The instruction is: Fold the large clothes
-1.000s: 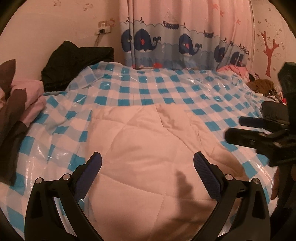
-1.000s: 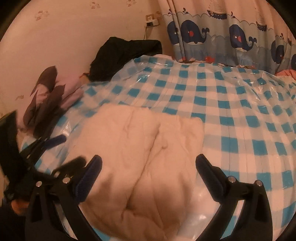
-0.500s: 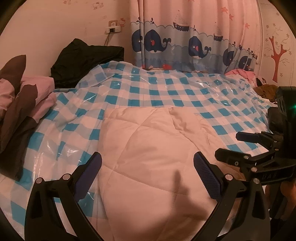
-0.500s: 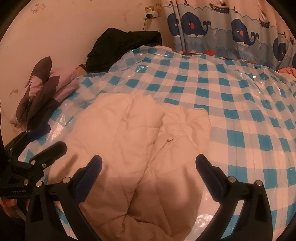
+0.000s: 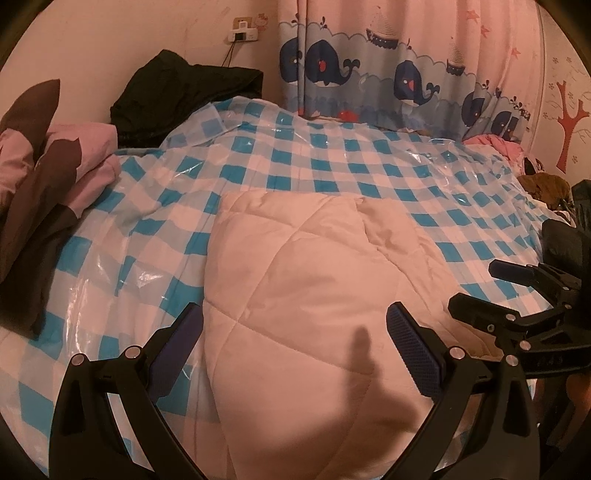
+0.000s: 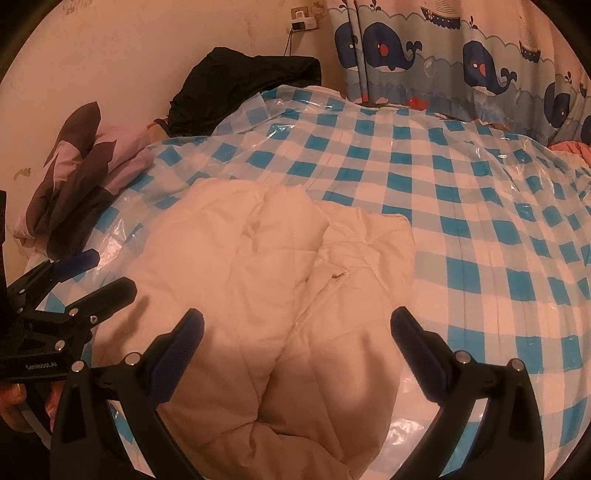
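Both sets of jaws spread wide, nothing held. Left gripper hangs above the near part of the cream quilted garment, blue pads out on either side of it, not touching. Right gripper same deal: above the garment, pads apart, empty.

Garment lies folded in a bulky pile on the blue-and-white checked plastic sheet, near-centre of the bed. Diamond stitching shows on the left half in the left wrist view; a fold seam runs down the middle in the right wrist view, right half more rumpled. Finger-shaped shadow falls on its near part.

Each gripper shows up in the other's camera: right one at the right edge of the left wrist view, left one at the left edge of the right wrist view. Both flank the garment's near end.

Rest of the scene: pink-and-brown bedding on the far left, black clothing heaped against the far wall, whale-print curtain behind the bed, wall socket with a cord up left.
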`<state>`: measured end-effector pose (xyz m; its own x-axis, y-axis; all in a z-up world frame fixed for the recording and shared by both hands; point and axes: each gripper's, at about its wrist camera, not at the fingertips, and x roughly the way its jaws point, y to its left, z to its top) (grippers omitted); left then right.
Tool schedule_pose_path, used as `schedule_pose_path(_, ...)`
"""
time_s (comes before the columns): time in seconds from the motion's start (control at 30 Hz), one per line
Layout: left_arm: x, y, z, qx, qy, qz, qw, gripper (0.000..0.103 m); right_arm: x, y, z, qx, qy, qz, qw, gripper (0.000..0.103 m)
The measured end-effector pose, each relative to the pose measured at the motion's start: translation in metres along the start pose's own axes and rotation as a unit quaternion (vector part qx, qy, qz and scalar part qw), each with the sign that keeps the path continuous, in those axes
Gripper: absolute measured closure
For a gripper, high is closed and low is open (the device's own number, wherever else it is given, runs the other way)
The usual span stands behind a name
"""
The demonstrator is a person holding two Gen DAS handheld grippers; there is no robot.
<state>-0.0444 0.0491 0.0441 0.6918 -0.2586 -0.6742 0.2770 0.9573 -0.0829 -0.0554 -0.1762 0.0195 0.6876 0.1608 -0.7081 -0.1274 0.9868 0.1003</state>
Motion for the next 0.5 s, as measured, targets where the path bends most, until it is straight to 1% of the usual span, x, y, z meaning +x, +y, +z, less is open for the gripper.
schedule_pose_path(0.17,0.0033,-0.0004,0.0018,-0.008,0.012,-0.004,0.9999,0.008,0.0033,0.0023,0.002,-0.002,0.011,-0.001,1.0,0.005)
schedule_pose_path(0.33,0.0041,-0.0011,0.0027,-0.007,0.012,-0.004,0.9999,0.008,0.0041,0.0033,0.0032,-0.001,0.013,-0.001,1.0,0.005)
schedule_pose_path(0.5,0.0056,-0.0008,0.0055,-0.009,0.018,0.004,0.9998,0.008,0.0041,0.0043,0.0035,-0.003,0.017,-0.003,1.0,0.005)
